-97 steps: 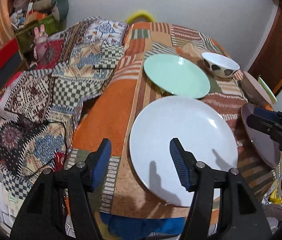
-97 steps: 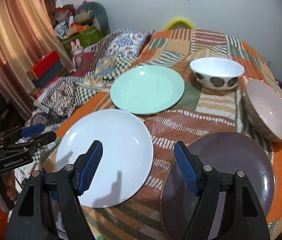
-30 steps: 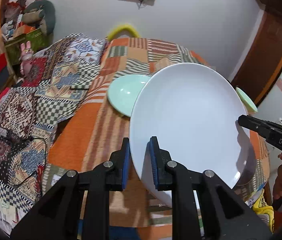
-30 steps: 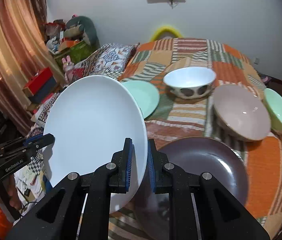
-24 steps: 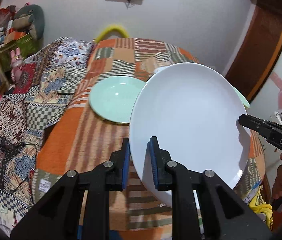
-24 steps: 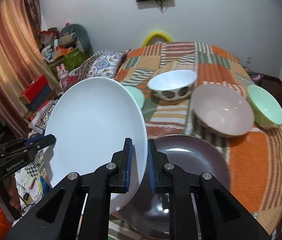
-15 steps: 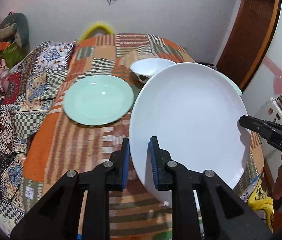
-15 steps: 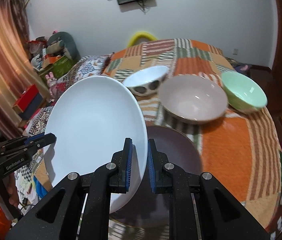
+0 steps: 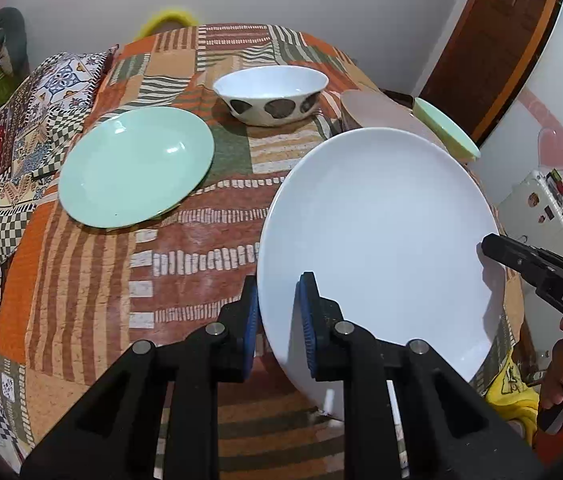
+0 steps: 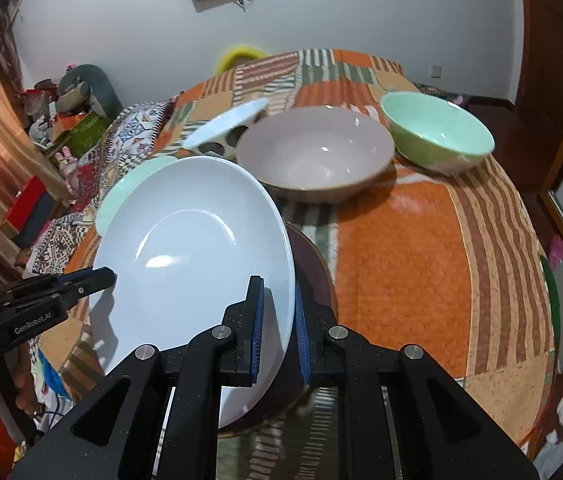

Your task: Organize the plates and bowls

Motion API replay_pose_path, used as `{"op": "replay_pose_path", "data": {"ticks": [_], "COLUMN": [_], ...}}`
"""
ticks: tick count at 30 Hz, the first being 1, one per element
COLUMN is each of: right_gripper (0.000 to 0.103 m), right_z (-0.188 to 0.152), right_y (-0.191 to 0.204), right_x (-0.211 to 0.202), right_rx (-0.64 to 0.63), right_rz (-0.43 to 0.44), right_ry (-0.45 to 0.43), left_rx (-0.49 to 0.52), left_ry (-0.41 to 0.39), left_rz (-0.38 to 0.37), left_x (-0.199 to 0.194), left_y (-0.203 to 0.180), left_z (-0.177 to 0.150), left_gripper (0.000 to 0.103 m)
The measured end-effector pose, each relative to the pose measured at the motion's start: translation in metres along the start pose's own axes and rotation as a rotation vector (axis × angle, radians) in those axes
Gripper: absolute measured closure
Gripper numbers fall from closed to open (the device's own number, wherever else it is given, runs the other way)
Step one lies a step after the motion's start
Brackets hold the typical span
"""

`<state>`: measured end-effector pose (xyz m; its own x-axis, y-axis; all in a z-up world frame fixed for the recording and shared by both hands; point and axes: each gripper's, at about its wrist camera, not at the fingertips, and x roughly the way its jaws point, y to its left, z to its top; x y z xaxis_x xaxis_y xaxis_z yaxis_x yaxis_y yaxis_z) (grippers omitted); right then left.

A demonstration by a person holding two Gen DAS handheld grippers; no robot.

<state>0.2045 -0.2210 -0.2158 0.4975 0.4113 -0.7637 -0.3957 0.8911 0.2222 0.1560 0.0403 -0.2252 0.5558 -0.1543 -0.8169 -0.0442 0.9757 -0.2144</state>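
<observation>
Both grippers' fingers clamp the white plate [image 9: 377, 232] rim; plate tilted above dark plate [image 10: 313, 264].

We count three plates, a white plate [image 9: 377, 232], a mint plate [image 9: 135, 170] and a dark plate [image 10: 313, 268], three bowls, a spotted white bowl [image 9: 271, 96], a pinkish bowl [image 10: 315, 156] and a green bowl [image 10: 437, 134], two grippers, left gripper [image 9: 279, 320] and right gripper [image 10: 277, 326]

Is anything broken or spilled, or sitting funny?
Nothing looks broken or spilled. The one odd sight is the big round white plate: it is tilted up in the air, pinched at opposite edges by the left tongs and the right tongs, above the dark brown plate.
</observation>
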Motion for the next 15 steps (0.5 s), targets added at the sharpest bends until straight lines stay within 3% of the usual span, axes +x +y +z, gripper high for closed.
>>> {"op": "replay_pose_path", "data": {"ticks": [15], "right_gripper": [0.089], "right_z": [-0.010], "right_y": [-0.012], "right_x": [0.012], "right_rx": [0.009], "right_rz": [-0.042], "right_ry": [0.047], "left_rx": [0.024], "left_ry": [0.030], "left_rz": [0.009], "left_x": [0.019], "left_y": [-0.010], "left_z": [-0.001], "left_gripper": [0.084]}}
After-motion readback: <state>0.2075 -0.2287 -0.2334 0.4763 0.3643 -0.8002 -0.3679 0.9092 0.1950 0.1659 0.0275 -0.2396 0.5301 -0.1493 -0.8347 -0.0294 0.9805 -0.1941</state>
